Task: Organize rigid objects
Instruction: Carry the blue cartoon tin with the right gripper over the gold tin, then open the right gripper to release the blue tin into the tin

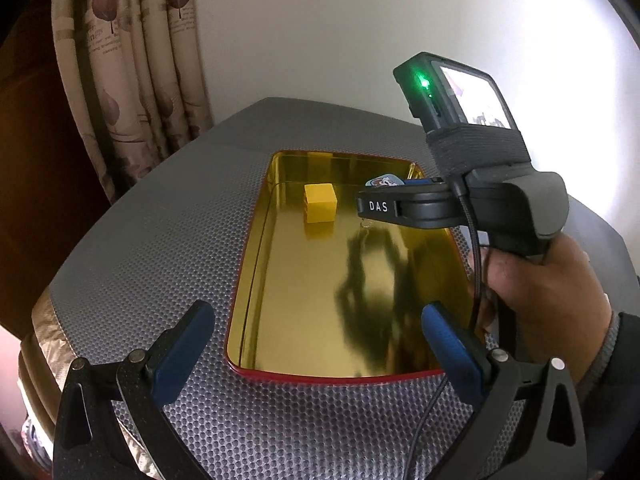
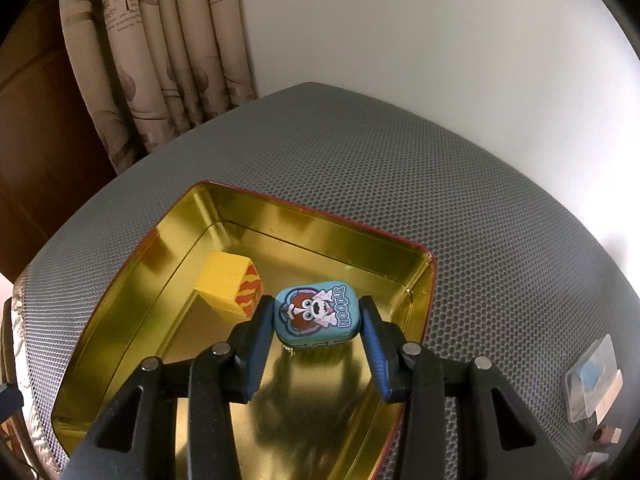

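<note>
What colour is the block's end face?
Yellow with orange wavy stripes on the block; right wrist view shows it best.

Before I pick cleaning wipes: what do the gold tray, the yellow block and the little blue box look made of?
Gold tray: likely tin-plated metal, mirror-glossy; it reflects the grippers.
Yellow block: probably painted wood, matte, faint grain lines; could be plastic.
Little blue box: seemingly printed tin, glossy, with a rolled seam.

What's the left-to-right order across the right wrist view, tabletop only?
Yellow wooden block with orange stripes → small blue cartoon-printed tin held in the right gripper → clear plastic case with a blue insert.
</note>
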### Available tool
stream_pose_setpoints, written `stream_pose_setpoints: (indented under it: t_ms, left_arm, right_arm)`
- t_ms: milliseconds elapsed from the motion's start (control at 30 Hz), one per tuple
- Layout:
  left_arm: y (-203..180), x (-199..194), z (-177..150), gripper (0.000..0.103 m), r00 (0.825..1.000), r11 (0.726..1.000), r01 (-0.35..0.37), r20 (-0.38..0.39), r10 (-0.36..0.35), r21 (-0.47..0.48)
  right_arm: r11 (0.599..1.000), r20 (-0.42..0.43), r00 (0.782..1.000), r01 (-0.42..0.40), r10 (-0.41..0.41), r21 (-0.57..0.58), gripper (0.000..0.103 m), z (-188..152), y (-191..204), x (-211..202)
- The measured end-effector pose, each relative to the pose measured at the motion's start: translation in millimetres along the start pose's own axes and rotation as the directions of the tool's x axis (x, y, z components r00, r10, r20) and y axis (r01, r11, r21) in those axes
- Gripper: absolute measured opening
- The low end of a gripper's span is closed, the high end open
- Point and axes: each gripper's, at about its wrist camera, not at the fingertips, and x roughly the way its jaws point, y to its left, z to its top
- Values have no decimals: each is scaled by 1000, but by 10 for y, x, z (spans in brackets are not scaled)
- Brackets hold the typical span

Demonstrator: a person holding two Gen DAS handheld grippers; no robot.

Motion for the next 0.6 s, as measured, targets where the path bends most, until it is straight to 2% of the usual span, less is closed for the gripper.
stream_pose_setpoints:
  t_ms: [200, 400, 600]
  left_arm:
    - [-6, 11, 4, 102, 1000, 1000, 18, -8, -18, 1]
    - [-192, 31, -50, 102, 997, 994, 67, -33, -64, 81]
    - [-175, 52, -68, 102, 997, 995, 71, -44, -68, 66]
  right_arm:
    - [1000, -8, 1000, 4, -4, -5, 43, 11, 4, 23]
    - [1000, -18, 1000, 0, 0, -5, 43, 14, -3, 56]
    - [1000, -18, 1000, -1, 1, -10, 43, 17, -6, 53]
